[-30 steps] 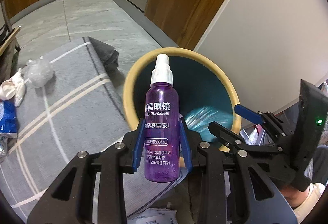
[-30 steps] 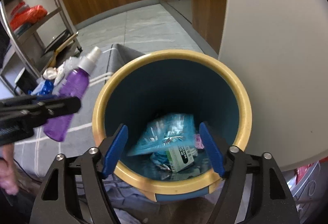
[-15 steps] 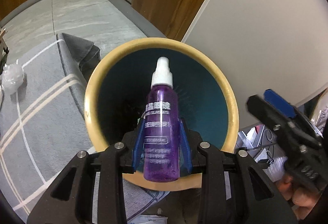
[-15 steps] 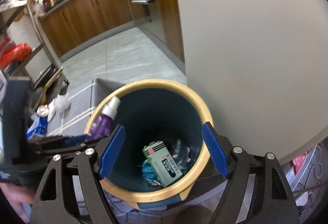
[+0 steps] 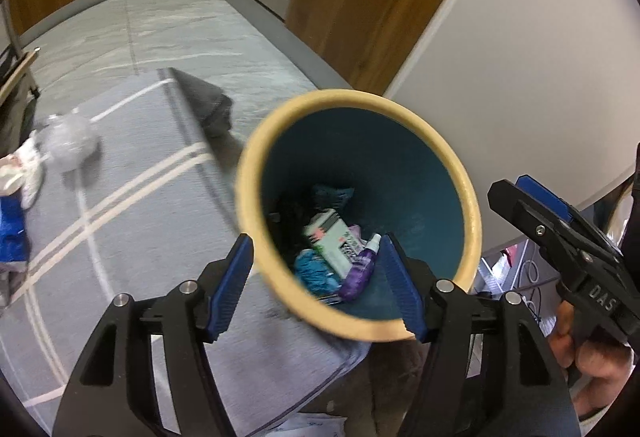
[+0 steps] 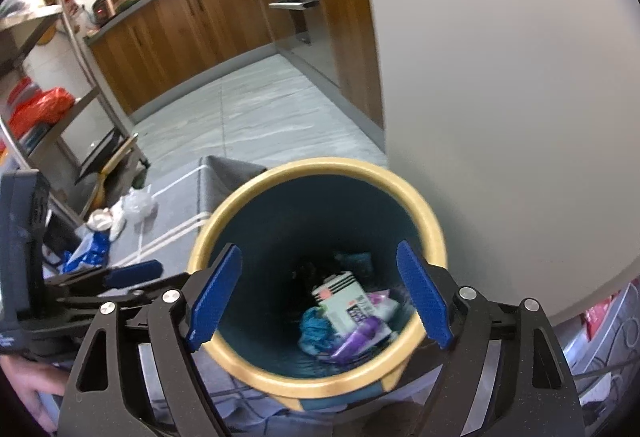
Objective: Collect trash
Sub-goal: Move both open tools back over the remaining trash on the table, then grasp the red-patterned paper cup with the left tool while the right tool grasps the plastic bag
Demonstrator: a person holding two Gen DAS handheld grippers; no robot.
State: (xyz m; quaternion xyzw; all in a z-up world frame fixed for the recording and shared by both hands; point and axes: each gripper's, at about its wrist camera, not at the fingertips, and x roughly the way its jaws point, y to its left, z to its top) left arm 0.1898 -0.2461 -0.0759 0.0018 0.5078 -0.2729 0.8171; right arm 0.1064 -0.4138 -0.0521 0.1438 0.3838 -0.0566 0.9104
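Left wrist view: the left gripper (image 5: 316,287) stands spread in the lower middle of the frame, its two blue pads wide apart with nothing pressed between them; its jaws have just been opening. Seen through the gap, low in the frame, lies the purple spray bottle (image 5: 359,275), a small see-through violet bottle with a white nozzle, lying tilted at the bottom of the bin (image 5: 466,197) with its nozzle toward the upper right. It is loose, well below the pads and touching neither. Just left of it lie a pale green and white box (image 5: 329,241) and a crumpled teal wrapper (image 5: 314,269). The bin is round, with a tan rim and a dark teal inside, and fills the centre of the frame. At the right edge the right gripper (image 5: 548,213) reaches in, held by a hand (image 5: 592,361).

Right wrist view: the right gripper (image 6: 320,295) is also spread wide over the bin (image 6: 224,213), with nothing between its pads. The purple spray bottle (image 6: 356,339) shows blurred at the bottom of the bin, lower centre right, beside the box (image 6: 342,301) and the teal wrapper (image 6: 314,331). The left gripper (image 6: 132,271) shows at the left edge, just beside the bin's rim.

Farther out, a grey rug (image 5: 132,221) with white stripes lies left of the bin. On it, at the left of the frame, lie a clear crumpled plastic bag (image 5: 68,143), white paper scraps (image 5: 24,173) and a blue packet (image 5: 12,233). Wooden cabinets (image 6: 180,25) line the far side of the floor.
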